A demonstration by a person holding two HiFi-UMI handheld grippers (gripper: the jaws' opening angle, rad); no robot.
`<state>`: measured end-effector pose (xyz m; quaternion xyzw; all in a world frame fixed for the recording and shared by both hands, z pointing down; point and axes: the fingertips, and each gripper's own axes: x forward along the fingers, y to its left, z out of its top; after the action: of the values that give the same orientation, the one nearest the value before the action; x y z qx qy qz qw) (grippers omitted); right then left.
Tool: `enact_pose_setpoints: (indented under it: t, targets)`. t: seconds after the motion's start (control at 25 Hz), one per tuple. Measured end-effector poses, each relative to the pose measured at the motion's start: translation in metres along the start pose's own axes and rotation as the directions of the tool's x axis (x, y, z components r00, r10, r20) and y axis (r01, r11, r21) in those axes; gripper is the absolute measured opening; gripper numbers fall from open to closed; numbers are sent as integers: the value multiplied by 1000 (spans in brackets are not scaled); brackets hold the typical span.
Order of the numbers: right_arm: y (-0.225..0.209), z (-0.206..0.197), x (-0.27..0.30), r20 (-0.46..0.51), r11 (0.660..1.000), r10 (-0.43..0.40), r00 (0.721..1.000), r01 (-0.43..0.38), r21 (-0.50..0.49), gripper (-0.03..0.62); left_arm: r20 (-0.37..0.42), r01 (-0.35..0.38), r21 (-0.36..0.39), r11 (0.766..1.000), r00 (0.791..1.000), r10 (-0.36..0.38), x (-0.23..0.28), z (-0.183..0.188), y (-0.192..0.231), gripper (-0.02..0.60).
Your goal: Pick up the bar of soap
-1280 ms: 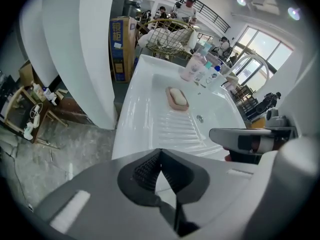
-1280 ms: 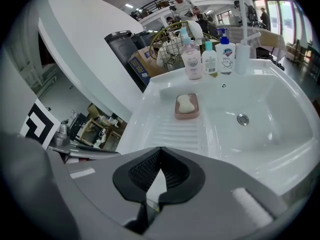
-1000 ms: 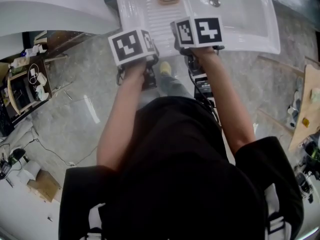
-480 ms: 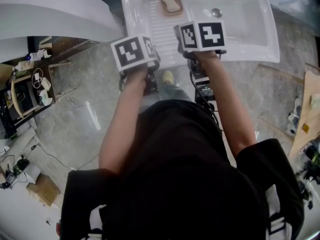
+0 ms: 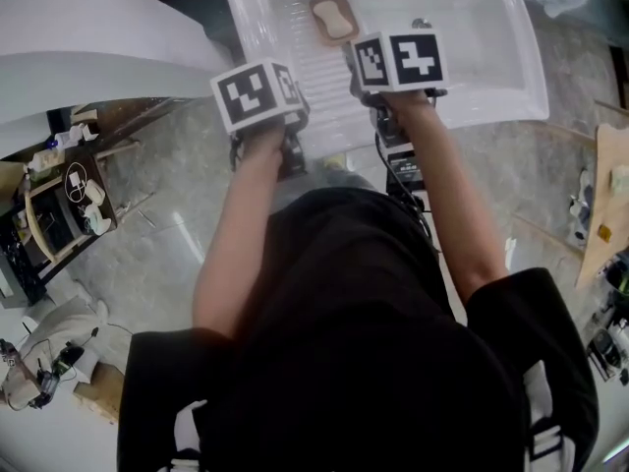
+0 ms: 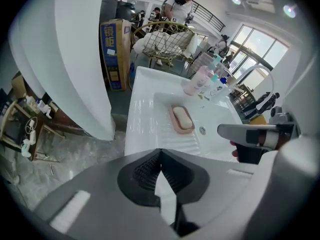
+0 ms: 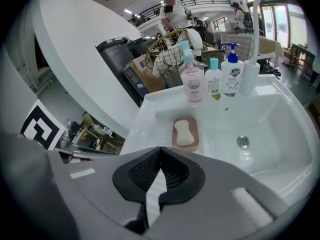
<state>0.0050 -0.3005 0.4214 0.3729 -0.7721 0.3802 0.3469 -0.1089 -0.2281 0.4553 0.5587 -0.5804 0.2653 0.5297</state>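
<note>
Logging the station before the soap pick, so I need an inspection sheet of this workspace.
Surface: white sink with a ribbed drainboard; the basin is bare around the drain.
Job's things: bar of soap lying in a pink dish, untouched.
Clutter: bottles along the back rim, beside the faucet.
Grippers: left claw and right claw both shut, empty, short of the soap.
Cables: black cable hanging under the right claw.
Surroundings: stone floor, cardboard box, wire basket.
</note>
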Motion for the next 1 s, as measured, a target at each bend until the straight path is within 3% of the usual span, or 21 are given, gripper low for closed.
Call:
enact_pose_setpoints:
  t: [0.52, 1.0]
  targets:
    - [-19, 43, 25, -5, 997, -53, 999, 53, 50, 15, -33, 28, 34, 999, 999, -27, 24, 59, 9, -2]
    - [-28, 54, 50, -48, 996, -65, 997, 68, 50, 15, -62, 45, 42, 998, 997, -43, 43, 86, 22, 2]
